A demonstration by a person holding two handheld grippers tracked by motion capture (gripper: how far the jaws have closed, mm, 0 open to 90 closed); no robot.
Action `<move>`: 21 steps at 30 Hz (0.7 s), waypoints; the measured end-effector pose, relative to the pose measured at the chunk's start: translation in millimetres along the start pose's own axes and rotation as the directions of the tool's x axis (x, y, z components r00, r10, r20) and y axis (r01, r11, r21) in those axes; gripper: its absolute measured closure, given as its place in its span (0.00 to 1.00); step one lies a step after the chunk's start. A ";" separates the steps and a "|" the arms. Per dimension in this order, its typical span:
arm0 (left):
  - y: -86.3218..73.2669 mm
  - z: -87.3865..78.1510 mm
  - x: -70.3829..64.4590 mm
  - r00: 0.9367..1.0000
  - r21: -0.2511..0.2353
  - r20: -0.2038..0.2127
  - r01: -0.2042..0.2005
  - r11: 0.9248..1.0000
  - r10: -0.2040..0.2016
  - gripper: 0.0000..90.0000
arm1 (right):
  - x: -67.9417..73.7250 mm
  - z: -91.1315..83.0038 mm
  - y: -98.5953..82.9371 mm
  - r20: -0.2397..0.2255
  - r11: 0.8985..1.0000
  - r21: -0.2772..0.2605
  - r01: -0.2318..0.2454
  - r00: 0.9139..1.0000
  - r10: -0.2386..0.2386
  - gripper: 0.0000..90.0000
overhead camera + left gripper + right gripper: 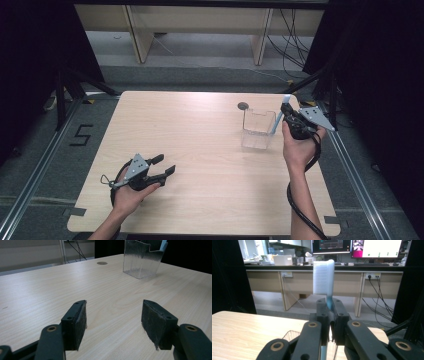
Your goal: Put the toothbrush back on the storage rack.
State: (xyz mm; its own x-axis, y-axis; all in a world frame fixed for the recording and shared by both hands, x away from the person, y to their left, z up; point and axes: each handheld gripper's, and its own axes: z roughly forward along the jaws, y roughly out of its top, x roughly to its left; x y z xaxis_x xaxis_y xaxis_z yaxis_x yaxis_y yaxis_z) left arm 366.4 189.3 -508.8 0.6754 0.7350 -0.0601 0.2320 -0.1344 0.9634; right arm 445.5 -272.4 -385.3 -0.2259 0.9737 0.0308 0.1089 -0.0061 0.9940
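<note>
Beside the clear holder [258, 129], the right gripper [329, 305] clamps a toothbrush [324, 277]; left gripper [113, 315] gapes; floor marking "5" [81, 135].

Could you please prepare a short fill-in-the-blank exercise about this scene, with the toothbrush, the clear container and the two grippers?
1. The right gripper is shut on a ____, with the bristle head above the jaws.
2. The left gripper has its jaws ____ and holds nothing.
3. The container on the table is made of clear, ribbed ____.
4. In the high view, the container stands just to the ____ of the right gripper.

Missing words: toothbrush; open; plastic; left
</note>
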 end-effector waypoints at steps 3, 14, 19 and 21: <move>-0.4 0.1 -0.1 1.000 0.001 0.001 0.001 1.000 -0.001 0.41 | 0.2 0.2 -4.2 0.005 1.000 0.015 -0.014 1.000 0.014 0.96; -0.9 0.5 0.1 1.000 0.002 0.000 0.000 1.000 0.000 0.41 | -1.1 1.7 -17.2 0.007 0.999 0.040 -0.017 1.000 0.017 0.96; -1.3 1.2 0.9 1.000 -0.012 0.005 0.003 1.000 -0.002 0.41 | -0.8 1.3 -21.6 0.010 0.998 0.057 -0.020 1.000 0.019 0.96; -1.3 1.3 0.9 1.000 -0.012 0.006 0.004 1.000 -0.004 0.41 | -1.3 2.2 -23.1 0.009 0.999 0.049 -0.020 1.000 0.020 0.96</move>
State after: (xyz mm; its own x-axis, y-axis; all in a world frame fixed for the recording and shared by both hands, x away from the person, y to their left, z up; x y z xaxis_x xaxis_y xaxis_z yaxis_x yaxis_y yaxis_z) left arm 367.6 189.3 -510.4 0.6785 0.7317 -0.0654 0.2262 -0.1234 0.9662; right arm 445.4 -273.0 -408.6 -0.2155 0.9753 0.0494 0.1607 -0.0145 0.9869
